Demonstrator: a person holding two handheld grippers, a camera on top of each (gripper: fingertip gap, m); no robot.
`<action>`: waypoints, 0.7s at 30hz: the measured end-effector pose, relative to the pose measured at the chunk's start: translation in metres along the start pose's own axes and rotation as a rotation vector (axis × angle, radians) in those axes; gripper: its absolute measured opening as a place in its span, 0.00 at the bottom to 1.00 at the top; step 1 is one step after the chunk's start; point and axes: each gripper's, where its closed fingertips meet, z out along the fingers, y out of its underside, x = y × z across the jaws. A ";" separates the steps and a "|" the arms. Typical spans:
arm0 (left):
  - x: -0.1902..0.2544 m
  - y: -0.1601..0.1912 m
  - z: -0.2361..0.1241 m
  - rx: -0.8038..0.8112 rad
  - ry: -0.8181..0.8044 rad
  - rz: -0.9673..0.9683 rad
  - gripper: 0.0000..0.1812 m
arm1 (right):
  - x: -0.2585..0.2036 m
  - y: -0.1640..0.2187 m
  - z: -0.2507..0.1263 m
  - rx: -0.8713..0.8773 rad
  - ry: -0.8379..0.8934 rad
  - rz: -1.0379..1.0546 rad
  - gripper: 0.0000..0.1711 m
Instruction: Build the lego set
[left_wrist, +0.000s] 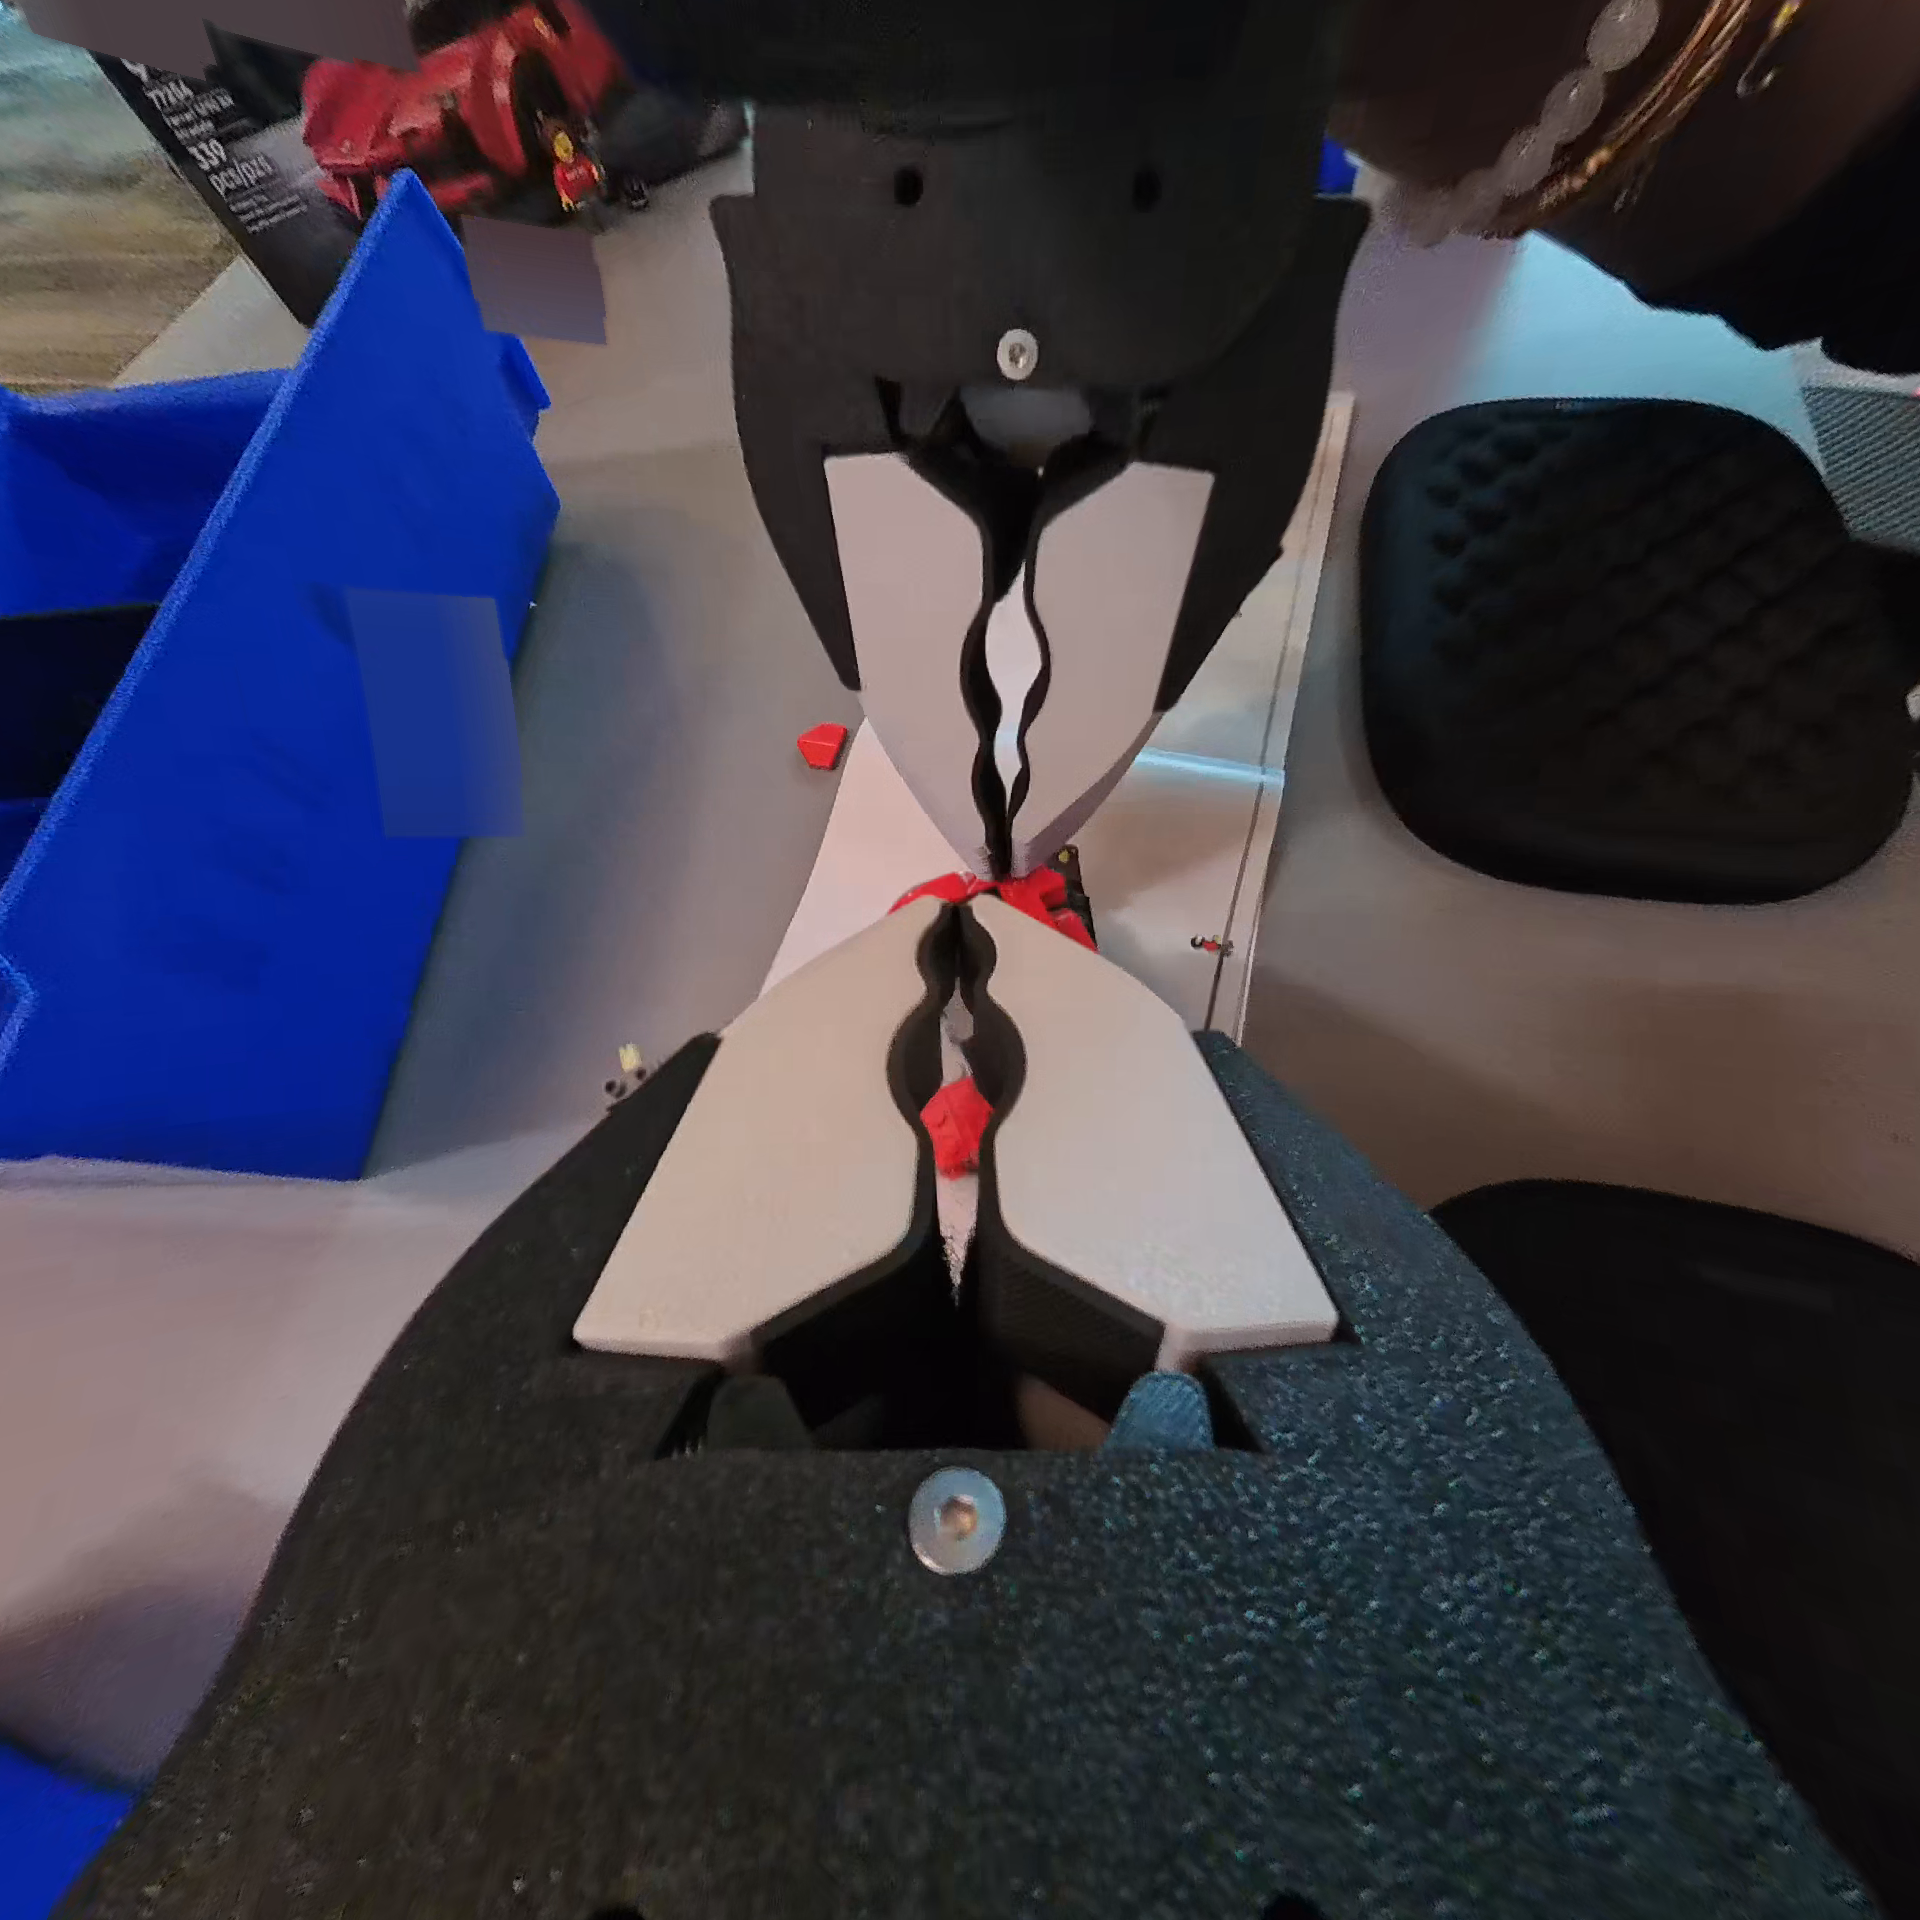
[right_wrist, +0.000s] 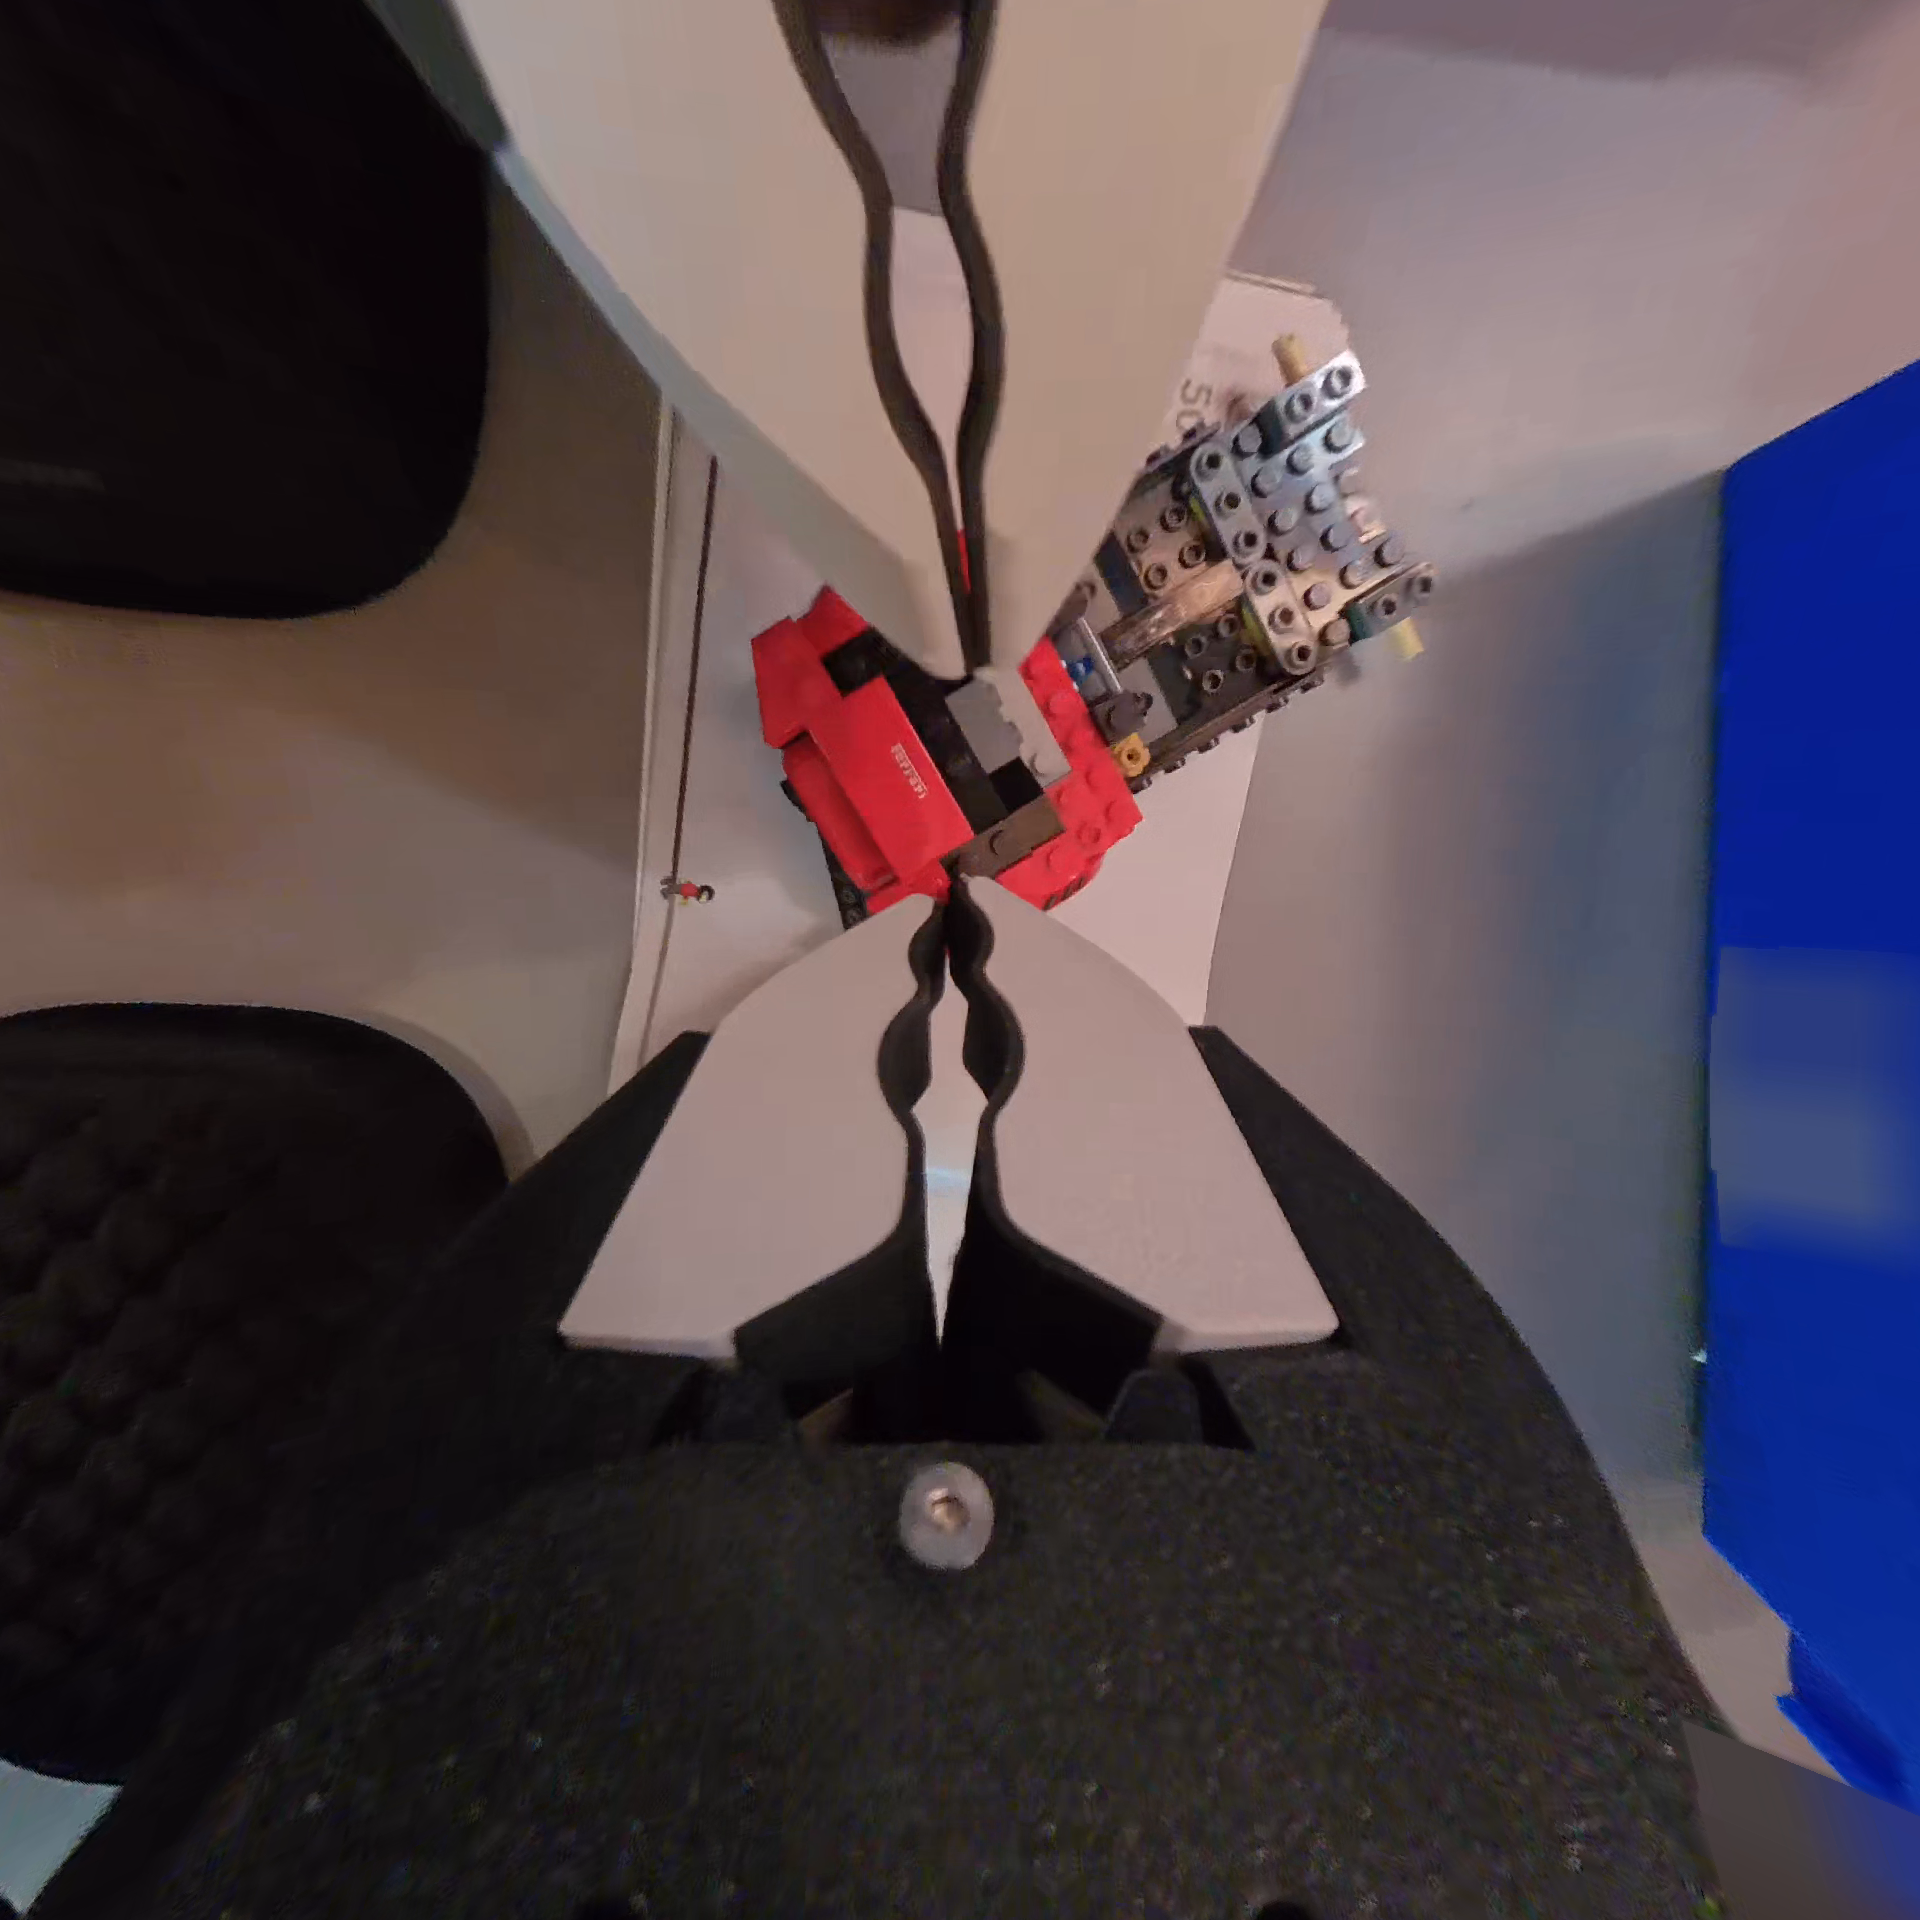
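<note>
Two claws meet over the toy car

Blue bin (left_wrist: 260, 748) contents hidden; left claw (left_wrist: 951, 914) and right claw (right_wrist: 951, 888) both pinch the red car (right_wrist: 883, 769).

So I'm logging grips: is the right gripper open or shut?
Shut: the right gripper has its fingertips together, pinching the edge of the red car.

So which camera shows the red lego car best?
The right wrist view. There the red car shows from above with its grey studded back end, between the two grippers' closed tips. In the left wrist view only a red sliver of it peeks out between the left gripper and right gripper.
</note>
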 end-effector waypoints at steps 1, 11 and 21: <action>0.000 0.002 -0.001 -0.010 -0.005 0.001 0.00 | -0.001 -0.001 0.000 0.010 -0.007 0.010 0.00; 0.012 0.020 -0.004 -0.102 -0.015 -0.083 0.00 | -0.021 -0.038 0.000 0.143 -0.072 -0.056 0.00; 0.029 0.049 0.003 -0.196 0.048 -0.094 0.00 | -0.026 -0.041 0.015 0.121 -0.123 -0.019 0.00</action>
